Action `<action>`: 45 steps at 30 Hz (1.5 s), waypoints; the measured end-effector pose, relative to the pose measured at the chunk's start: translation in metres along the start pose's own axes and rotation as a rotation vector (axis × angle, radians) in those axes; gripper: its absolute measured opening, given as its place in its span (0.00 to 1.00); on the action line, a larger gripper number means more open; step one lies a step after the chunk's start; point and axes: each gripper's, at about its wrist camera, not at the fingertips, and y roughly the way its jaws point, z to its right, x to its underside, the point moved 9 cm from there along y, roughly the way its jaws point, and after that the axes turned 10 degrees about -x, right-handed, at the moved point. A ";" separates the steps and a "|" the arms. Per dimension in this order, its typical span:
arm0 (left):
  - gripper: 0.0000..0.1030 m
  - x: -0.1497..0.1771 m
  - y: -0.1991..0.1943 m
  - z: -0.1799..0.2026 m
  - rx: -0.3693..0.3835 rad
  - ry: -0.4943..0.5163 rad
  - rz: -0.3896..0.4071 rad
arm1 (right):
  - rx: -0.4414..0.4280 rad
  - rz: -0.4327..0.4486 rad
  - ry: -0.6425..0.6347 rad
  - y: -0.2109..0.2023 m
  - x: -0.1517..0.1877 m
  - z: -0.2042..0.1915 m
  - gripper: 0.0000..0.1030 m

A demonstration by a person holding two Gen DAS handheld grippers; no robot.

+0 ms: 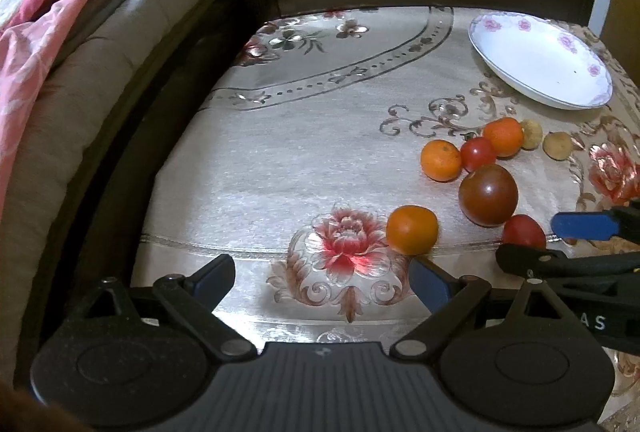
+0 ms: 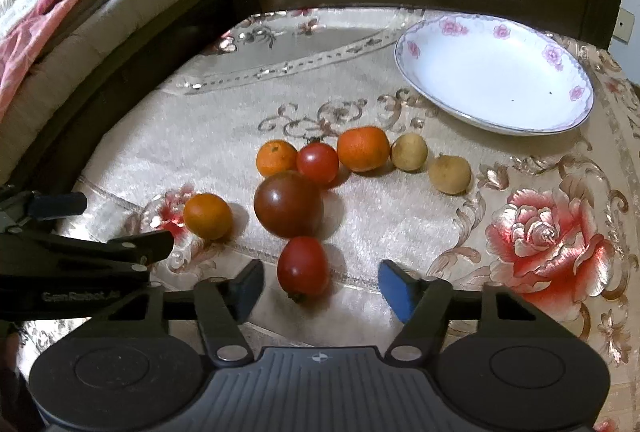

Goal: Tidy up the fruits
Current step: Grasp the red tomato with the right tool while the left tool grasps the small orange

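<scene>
Red, thin-skinned tomato [image 2: 303, 268] at lower centre sits between the spread right tool [image 2: 320, 288]; squeeze gently across its middle.

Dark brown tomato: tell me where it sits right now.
In the right wrist view the dark brown tomato sits mid-table in the fruit cluster, just beyond the red tomato nearest the fingers and in front of a small orange.

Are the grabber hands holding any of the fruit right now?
No. The left gripper and right gripper are both open and empty. The red tomato sits between the right one's fingers, not yet pinched.
</scene>
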 end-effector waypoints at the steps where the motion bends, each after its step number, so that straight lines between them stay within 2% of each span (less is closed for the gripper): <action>1: 0.98 0.000 0.000 0.001 0.000 0.003 0.002 | 0.008 -0.001 -0.015 0.000 0.000 -0.001 0.52; 4: 0.98 -0.001 0.000 0.003 0.006 0.009 0.004 | 0.017 -0.001 -0.034 0.001 0.000 -0.002 0.49; 8: 0.98 -0.001 0.000 0.006 0.014 0.018 0.004 | 0.000 0.001 -0.032 0.000 -0.001 -0.001 0.33; 13: 0.98 0.001 0.000 0.009 0.031 0.038 0.003 | -0.036 -0.006 -0.025 -0.001 0.000 -0.005 0.20; 19: 0.98 0.000 0.000 0.012 0.031 0.071 0.028 | -0.050 -0.007 -0.022 -0.005 0.002 -0.004 0.20; 24: 0.98 -0.006 0.000 0.020 0.063 0.093 0.046 | -0.050 -0.005 -0.015 -0.008 0.003 -0.001 0.20; 33: 0.93 -0.016 0.016 0.031 0.071 0.091 0.033 | -0.048 -0.008 0.021 -0.015 0.006 0.008 0.20; 35: 0.82 -0.015 0.020 0.034 0.078 0.092 0.023 | -0.052 -0.010 0.023 -0.016 0.006 0.008 0.20; 39: 0.73 -0.014 0.022 0.036 0.116 0.068 0.002 | -0.055 -0.005 0.024 -0.020 0.005 0.007 0.20; 43: 0.51 -0.015 0.018 0.041 0.159 0.063 -0.001 | -0.051 -0.003 0.034 -0.022 0.006 0.009 0.20; 45: 0.48 -0.015 0.017 0.042 0.159 0.069 -0.001 | -0.049 -0.004 0.038 -0.022 0.006 0.010 0.20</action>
